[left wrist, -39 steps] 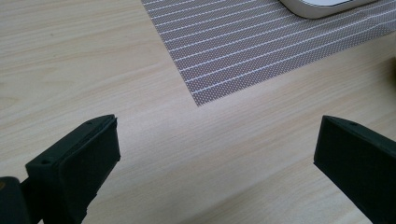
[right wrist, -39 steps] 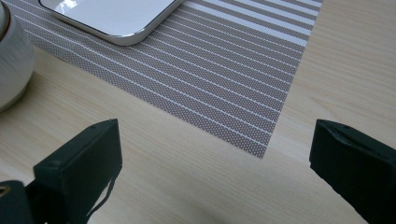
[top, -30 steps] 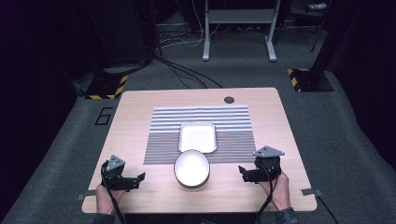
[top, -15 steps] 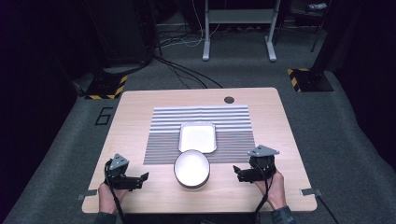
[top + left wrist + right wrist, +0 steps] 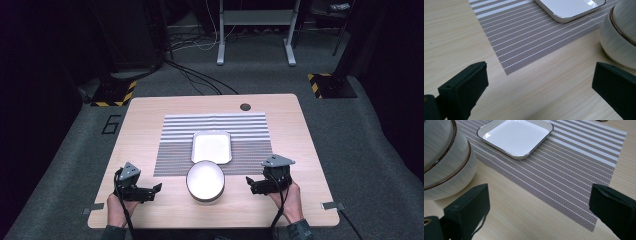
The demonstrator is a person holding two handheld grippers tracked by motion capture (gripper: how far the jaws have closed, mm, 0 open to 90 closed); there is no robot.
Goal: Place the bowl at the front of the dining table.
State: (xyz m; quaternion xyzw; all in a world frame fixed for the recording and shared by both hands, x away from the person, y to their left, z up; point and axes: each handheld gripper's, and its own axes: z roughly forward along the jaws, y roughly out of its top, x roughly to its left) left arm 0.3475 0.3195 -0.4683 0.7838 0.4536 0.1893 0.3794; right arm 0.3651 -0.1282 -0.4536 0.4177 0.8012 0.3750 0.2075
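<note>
On table, near edge: left gripper (image 5: 156, 189) low over bare wood, jaws wide, nothing between them, pointing at bowl (image 5: 205, 180). Bowl sits mid-front, its far side overlapping the striped mat (image 5: 175, 150) edge, just in front of the square white plate (image 5: 211, 146) on the mat. Right gripper (image 5: 250, 185) mirrors it: jaws wide, empty, near bowl, not touching.

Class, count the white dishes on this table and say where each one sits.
2. The square plate lies on the striped placemat. The round bowl stands at the mat's near edge, between the two grippers. Nothing seems hidden.
</note>
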